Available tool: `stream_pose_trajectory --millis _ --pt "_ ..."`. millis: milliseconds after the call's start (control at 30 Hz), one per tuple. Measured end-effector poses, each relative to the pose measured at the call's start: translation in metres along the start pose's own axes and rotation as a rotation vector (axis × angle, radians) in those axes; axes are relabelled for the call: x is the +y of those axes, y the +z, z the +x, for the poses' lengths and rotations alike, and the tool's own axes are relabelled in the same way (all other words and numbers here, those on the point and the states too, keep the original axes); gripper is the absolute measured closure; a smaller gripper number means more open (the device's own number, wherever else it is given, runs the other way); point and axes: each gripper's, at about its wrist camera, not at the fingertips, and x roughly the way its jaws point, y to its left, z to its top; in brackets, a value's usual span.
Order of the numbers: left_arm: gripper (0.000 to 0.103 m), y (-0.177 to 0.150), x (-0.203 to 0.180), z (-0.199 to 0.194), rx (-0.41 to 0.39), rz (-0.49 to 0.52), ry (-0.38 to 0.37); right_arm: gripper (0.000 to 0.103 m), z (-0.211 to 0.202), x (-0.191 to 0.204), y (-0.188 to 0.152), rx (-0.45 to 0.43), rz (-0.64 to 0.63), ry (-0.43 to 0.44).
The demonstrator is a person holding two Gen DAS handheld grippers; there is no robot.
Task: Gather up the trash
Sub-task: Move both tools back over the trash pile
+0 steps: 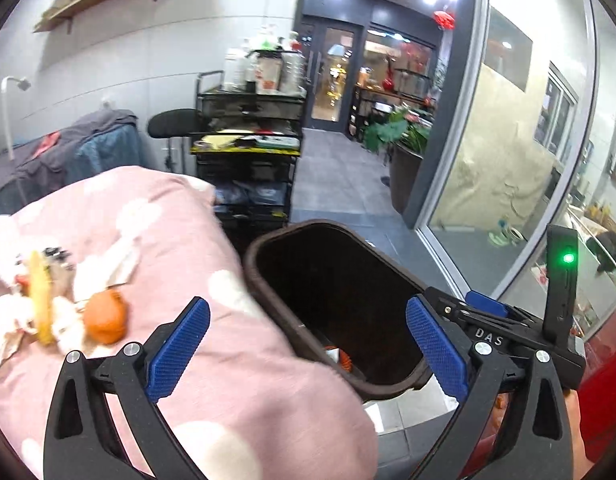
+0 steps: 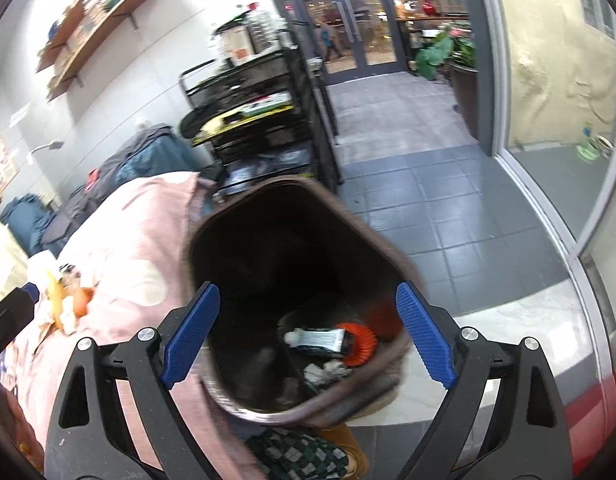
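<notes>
Both hand-held grippers (image 1: 308, 344) (image 2: 308, 336) gape empty over the blurred, half-shadowed bin (image 2: 244, 404).

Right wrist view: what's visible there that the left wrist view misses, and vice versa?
Only the right wrist view shows the bin's contents clearly: a white squeezed tube, an orange ridged disc, crumpled white tissue.

Only the left wrist view shows the right hand-held gripper with its green light.

Both show the dark brown plastic trash bin and, on the pink dotted quilt, a yellow banana peel and an orange fruit.

bin (image 2: 308, 216) rim blurred, trash pile (image 1: 48, 304) smeared
</notes>
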Motion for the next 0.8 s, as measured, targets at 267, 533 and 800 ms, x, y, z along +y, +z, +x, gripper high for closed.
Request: stream_pose_trajectory --millis 267,533,800 --pt "0.006 -0.023 0.045 -0.034 -0.027 -0.070 0.098 0.013 0.005 0.061 -0.009 0.028 -0.108 0.108" --pt "0.006 -0.055 0.099 -0.063 -0.003 -0.134 0.215 0.013 0.008 0.125 -0.022 0.068 -0.230 0.218" --pt "0.006 -0.088 0.164 -0.090 0.033 -0.191 0.320 0.013 0.014 0.194 -0.037 0.132 -0.363 0.323"
